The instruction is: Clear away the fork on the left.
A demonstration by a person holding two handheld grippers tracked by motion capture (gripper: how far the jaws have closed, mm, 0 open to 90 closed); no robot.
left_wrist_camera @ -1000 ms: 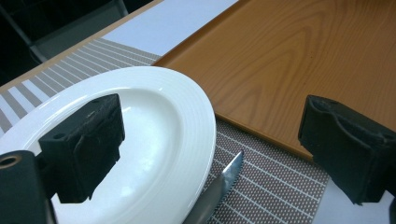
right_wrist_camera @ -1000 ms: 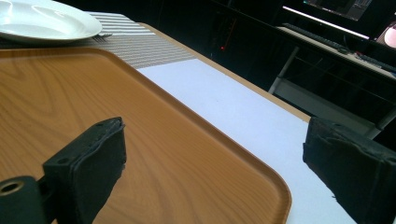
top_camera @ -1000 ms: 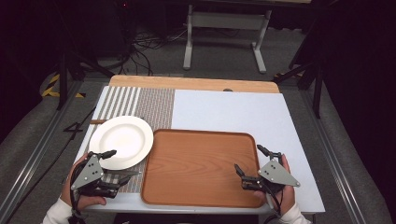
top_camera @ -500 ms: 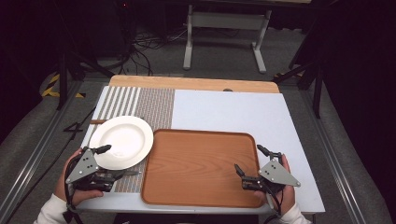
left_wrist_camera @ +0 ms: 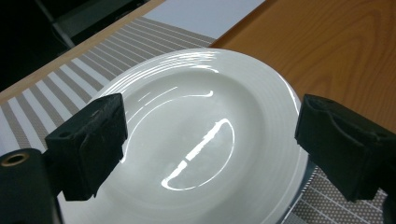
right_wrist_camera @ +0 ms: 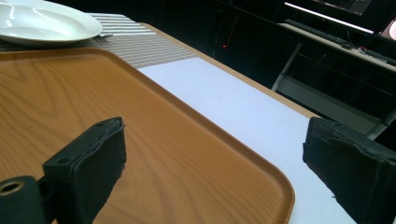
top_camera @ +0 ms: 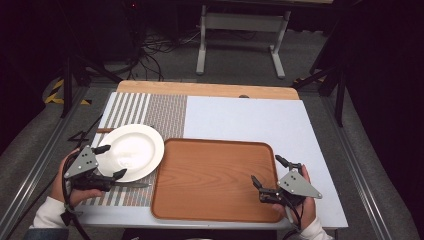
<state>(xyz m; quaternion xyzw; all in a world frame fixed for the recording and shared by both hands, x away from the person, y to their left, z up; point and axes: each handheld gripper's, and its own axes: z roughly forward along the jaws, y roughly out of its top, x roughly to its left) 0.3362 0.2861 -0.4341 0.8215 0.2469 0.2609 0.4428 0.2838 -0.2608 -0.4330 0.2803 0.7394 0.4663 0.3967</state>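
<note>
White plate (top_camera: 132, 150): on striped placemat (top_camera: 150, 112), counter's left side, rim just beside wooden tray (top_camera: 215, 177). Knife (top_camera: 134, 185): on the placemat, at plate's near edge. Left gripper (top_camera: 111, 161): jaws wide apart, straddling plate's near-left rim. Right gripper (top_camera: 266, 171): jaws wide apart, holding nothing, over tray's near-right corner

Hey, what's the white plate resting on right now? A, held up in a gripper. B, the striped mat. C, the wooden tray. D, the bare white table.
B: the plate lies on the striped mat, beside the tray, with the open left gripper at its rim.
</note>
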